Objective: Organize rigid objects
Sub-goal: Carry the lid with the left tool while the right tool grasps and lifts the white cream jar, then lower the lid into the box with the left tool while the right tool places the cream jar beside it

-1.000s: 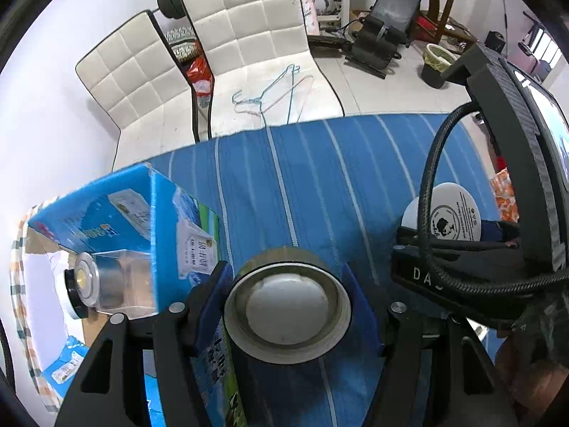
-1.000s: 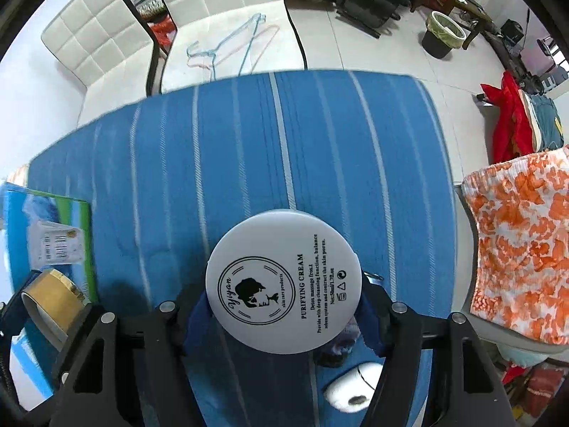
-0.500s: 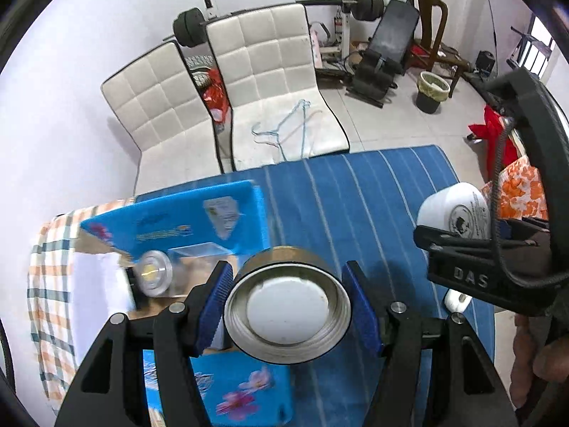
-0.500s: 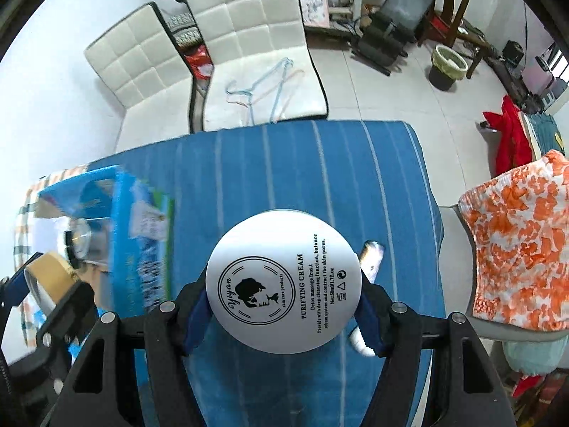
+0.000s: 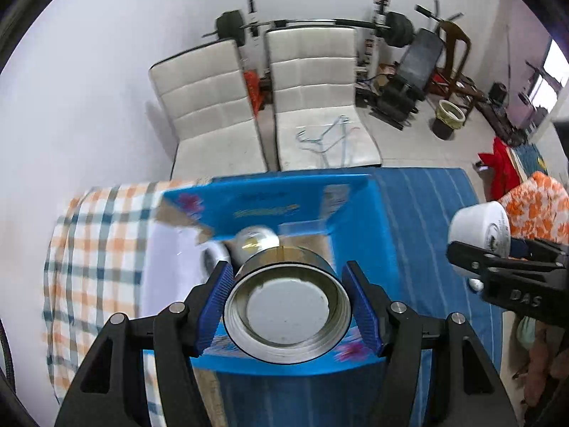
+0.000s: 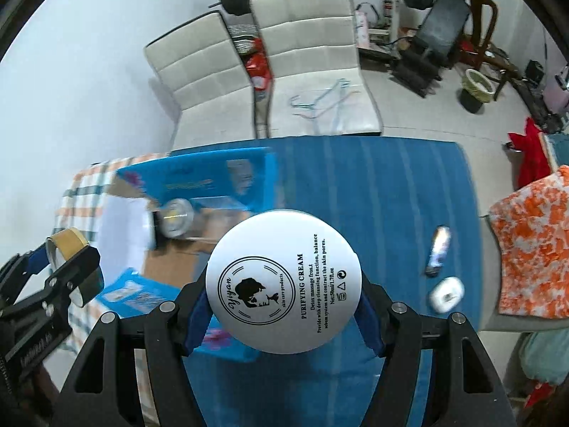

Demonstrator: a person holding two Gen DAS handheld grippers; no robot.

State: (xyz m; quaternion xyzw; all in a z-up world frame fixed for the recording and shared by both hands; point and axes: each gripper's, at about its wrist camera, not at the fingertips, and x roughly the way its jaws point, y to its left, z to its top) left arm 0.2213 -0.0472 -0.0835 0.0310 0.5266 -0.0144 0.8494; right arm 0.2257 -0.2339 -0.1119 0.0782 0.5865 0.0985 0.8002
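Two containers are held above the blue-striped table (image 6: 391, 185): a metal tin (image 5: 288, 311) is clamped between the pads of the left gripper (image 5: 288, 315), and a white purifying-cream jar (image 6: 284, 284) is pinched by the right gripper (image 6: 284, 307). Below them an open blue cardboard box (image 5: 359, 235) is seen, with a silver-capped clear bottle (image 6: 176, 219) inside. Each container should be lowered inside the box walls, clear of the bottle, before being released. A small tube (image 6: 439, 251) and a white cap (image 6: 447, 293) remain on the cloth.

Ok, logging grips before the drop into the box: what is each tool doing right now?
Left tool: closed on the metal tin.
Right tool: closed on the white cream jar.
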